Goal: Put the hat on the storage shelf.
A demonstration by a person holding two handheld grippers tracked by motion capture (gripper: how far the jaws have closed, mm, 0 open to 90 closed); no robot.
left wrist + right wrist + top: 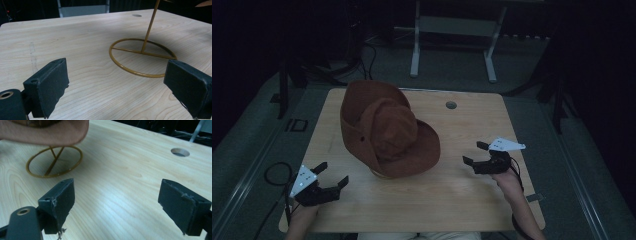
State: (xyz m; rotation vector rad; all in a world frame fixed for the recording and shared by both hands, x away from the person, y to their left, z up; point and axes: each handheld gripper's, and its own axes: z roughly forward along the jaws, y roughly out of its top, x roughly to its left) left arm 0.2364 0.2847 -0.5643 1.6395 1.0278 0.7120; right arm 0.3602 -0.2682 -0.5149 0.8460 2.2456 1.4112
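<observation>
Nearest the lens, left gripper (333,176) at the near left corner of the table (472,200), jaws spread wide with nothing between them, grey plate on top, held in a hand (302,215) coming in from the bottom edge. From its own view (116,82), both black pads hanging above bare light wood, aimed at the ring base of a stand. Right gripper (475,153) across the table on the near right side, likewise gaping and empty, grey three-cornered plate above, gripped by the other hand (508,181); from its own view (116,202), frayed pad edges visible, wood grain below. Farther out, between the two grippers and a little beyond them, brown wide-brimmed hat (384,129) tilted on a thin gold wire hat stand (143,53), crown facing up toward the high camera, brim drooping over the stand's round base. Stand: flat ring on the tabletop, a crossbar through it, a slanted rod rising out of the bar. Same ring seen in the right gripper view (53,161), partly under the hat's brim (45,132). Both grippers well apart from the hat, touching nothing. Beyond the hat, a round cable hole (451,105) near the table's far edge. Past the table, dim floor, a pale metal frame (452,45) and dark cables.
</observation>
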